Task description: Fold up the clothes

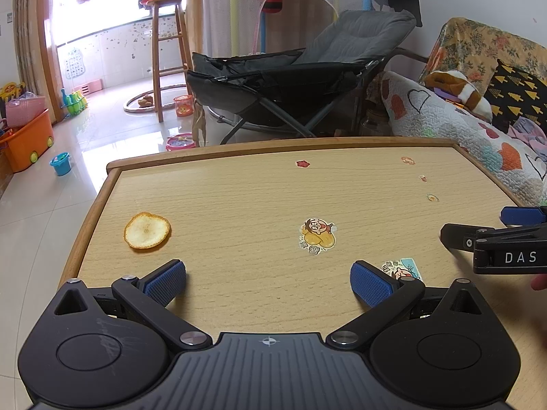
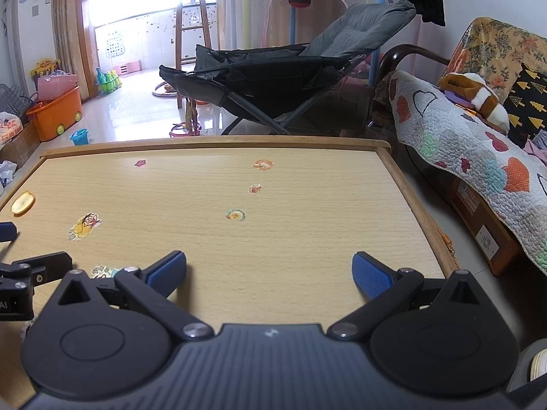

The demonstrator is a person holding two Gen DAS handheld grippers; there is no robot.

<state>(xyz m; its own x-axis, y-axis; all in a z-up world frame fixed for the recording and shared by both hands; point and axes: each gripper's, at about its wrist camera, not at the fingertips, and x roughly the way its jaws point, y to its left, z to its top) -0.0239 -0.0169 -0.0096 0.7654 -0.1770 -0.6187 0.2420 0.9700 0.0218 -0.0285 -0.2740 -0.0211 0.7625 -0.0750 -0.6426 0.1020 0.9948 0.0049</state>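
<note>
1. No garment lies on the wooden surface (image 1: 239, 198) in either wrist view; where the clothes to be folded are cannot be told from these pictures, so the folding appears not yet begun.
2. Two grippers hover low over the near edge: the left gripper (image 1: 267, 282) has its blue pads spread wide with nothing between them, and the right gripper (image 2: 269, 275) is likewise spread and empty.
3. The right gripper also shows at the right edge of the left view, near the left one; the two could knock together if both swing inward for cloth.
4. One round orange peel (image 1: 147, 230) sits near the surface's left edge; cloth laid or dragged over it would likely pick up juice or sweep it off.
5. Six stickers count on the top, among them one large cartoon sticker (image 1: 317, 235) at mid-surface and one (image 1: 403, 270) just beside the left gripper's right pad; flat, they pose little snag risk.
6. Beyond the surface stand one grey folding chair (image 1: 307, 78), one wooden stool (image 1: 167, 54) and one sofa draped with a quilt (image 2: 478, 150).
7. One orange bin (image 2: 56, 116) rests on the floor.
</note>
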